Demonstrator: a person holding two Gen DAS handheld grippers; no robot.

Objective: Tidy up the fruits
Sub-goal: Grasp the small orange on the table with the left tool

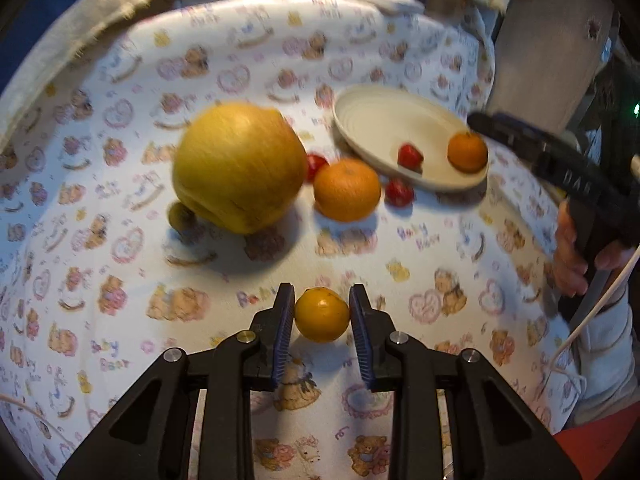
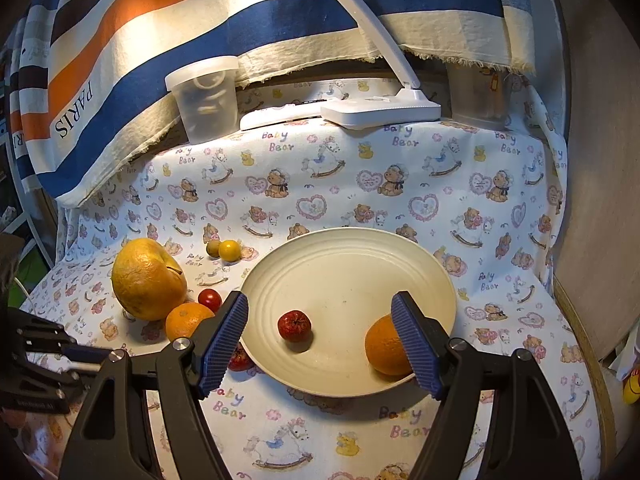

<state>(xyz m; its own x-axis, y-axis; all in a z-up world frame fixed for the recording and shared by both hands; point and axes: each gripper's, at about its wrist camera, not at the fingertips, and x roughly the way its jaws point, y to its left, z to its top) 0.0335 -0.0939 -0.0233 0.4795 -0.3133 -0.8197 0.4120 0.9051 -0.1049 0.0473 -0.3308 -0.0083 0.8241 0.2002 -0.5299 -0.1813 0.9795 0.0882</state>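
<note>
My left gripper (image 1: 322,312) is shut on a small yellow-orange fruit (image 1: 322,315) just above the cloth. Beyond it lie a big yellow pomelo (image 1: 239,166), an orange (image 1: 347,189), two small red fruits (image 1: 399,193) and a small green fruit (image 1: 181,216). The cream plate (image 1: 372,118) holds a red fruit (image 1: 409,156) and an orange (image 1: 467,151). My right gripper (image 2: 320,340) is open and empty over the plate's (image 2: 344,256) near rim, with the red fruit (image 2: 294,325) between the fingers and the orange (image 2: 385,346) by the right finger.
The table is covered with a bear-print cloth (image 2: 360,184). At the back stand a clear plastic tub (image 2: 205,98), a white lamp base (image 2: 380,110) and a striped fabric (image 2: 200,20). The pomelo (image 2: 147,279) and orange (image 2: 187,320) lie left of the plate.
</note>
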